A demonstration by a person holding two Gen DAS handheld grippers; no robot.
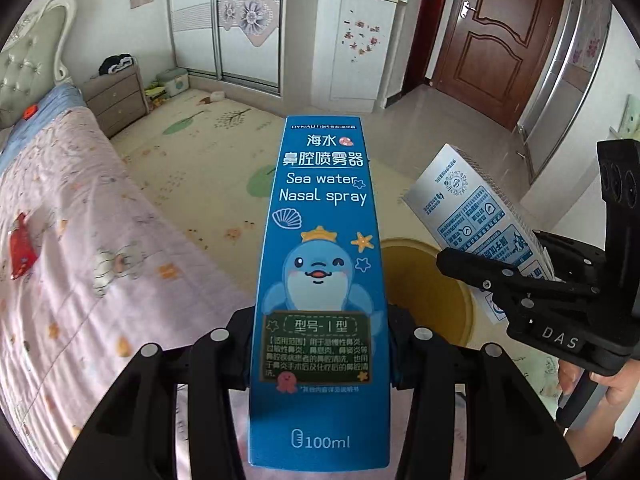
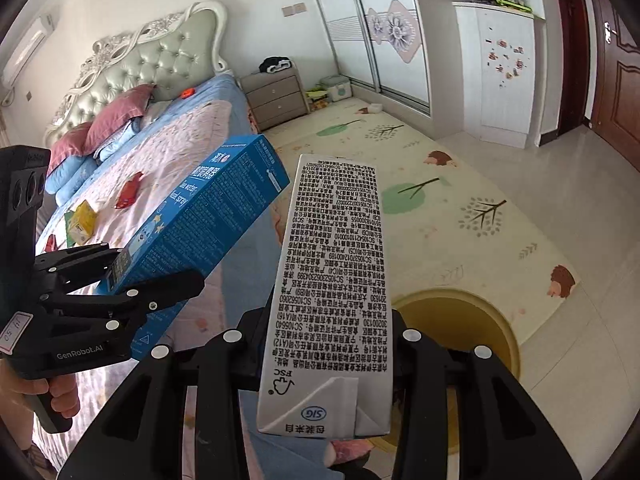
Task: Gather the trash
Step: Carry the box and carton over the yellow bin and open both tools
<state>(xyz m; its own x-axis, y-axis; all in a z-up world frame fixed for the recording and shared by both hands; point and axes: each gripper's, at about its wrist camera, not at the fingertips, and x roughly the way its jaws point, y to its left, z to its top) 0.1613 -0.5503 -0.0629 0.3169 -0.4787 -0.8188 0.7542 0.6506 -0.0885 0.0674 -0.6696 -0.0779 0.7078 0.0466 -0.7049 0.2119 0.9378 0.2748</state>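
Bedroom floor under a patterned play mat, wide open toward the brown door. Left gripper clamped on a blue nasal spray box, held lengthwise between the fingers and jutting forward over the bed's edge. Right gripper clamped on a white drink carton, printed side up, likewise pointing forward. Both held just above a yellow bin standing on the floor beside the bed — rim partly covered by box and carton, inside hard to make out. Each gripper visible from the other's camera, side by side and apart, a hand on the left handle.

Still on the pink quilt of the bed: a red wrapper near the middle, a yellow-green packet toward the near left edge, something red behind the left gripper — cut off, not identifiable. Beyond the bed's far corner, a grey nightstand with dark clothing on top; sliding wardrobe and white cabinet along the far wall.
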